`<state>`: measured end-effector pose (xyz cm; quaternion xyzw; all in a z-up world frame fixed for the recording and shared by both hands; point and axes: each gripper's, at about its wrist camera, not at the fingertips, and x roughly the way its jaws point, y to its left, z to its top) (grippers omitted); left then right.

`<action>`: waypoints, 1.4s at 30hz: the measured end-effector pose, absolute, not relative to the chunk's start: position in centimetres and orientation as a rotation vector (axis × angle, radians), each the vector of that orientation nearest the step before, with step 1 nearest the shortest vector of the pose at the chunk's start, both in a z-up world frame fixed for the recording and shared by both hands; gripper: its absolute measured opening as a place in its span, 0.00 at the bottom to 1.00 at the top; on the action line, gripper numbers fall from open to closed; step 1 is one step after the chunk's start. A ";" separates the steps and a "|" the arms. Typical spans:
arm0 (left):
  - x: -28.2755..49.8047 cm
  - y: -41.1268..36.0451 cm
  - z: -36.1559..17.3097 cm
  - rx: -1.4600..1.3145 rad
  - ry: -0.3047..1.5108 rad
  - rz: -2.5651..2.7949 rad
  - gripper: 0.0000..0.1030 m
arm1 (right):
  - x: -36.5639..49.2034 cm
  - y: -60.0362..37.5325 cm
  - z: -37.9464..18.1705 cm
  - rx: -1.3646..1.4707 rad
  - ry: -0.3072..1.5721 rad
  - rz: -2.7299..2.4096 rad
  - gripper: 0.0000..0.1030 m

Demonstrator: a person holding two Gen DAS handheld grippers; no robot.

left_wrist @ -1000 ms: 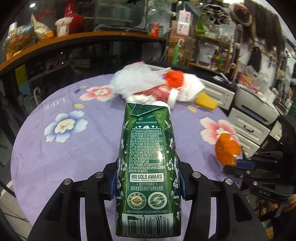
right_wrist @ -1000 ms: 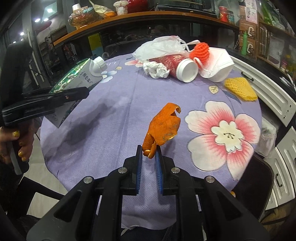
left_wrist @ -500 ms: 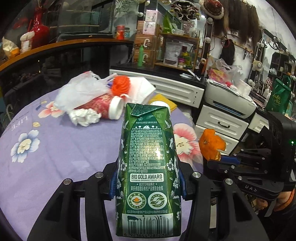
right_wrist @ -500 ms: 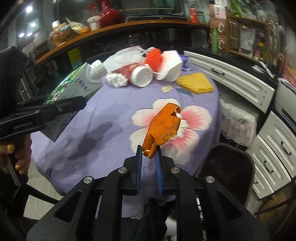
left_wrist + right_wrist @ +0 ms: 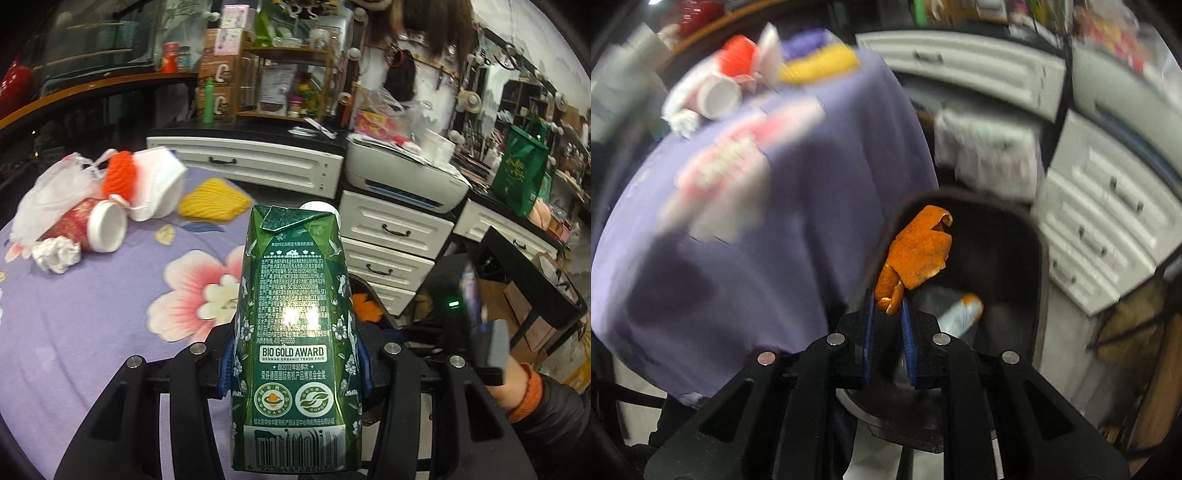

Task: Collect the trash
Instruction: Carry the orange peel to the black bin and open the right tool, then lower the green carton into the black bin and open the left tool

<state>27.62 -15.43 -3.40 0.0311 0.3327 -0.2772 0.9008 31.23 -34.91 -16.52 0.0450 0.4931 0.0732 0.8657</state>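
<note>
Left gripper clamps carton; right gripper pinches orange peel (over bin).

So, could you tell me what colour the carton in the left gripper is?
Dark green carton with white print, clearest in the left wrist view.

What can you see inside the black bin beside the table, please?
Inside the bin, one blurred white-and-orange piece of trash lies near the bottom. The peel held in the right fingers hangs over the opening and covers part of the interior, which is otherwise dark.
</note>
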 end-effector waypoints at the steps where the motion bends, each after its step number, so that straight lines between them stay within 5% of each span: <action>1: 27.6 -16.2 -3.7 0.070 0.695 -0.588 0.47 | 31.5 -35.1 -17.4 0.099 1.051 0.151 0.14; 10: 27.8 -20.3 -6.7 0.108 0.768 -0.628 0.47 | 32.7 -37.3 -23.8 0.201 1.161 0.116 0.14; 19: 28.1 -23.4 -9.7 0.158 0.843 -0.647 0.47 | 31.1 -41.2 -21.1 0.240 1.055 -0.001 0.16; 26: 28.7 -26.5 -13.2 0.228 0.916 -0.651 0.47 | 28.8 -45.5 -17.2 0.286 0.933 -0.130 0.47; 42: 29.9 -30.7 -18.6 0.352 1.011 -0.618 0.48 | 26.8 -47.1 -15.0 0.357 0.857 -0.141 0.56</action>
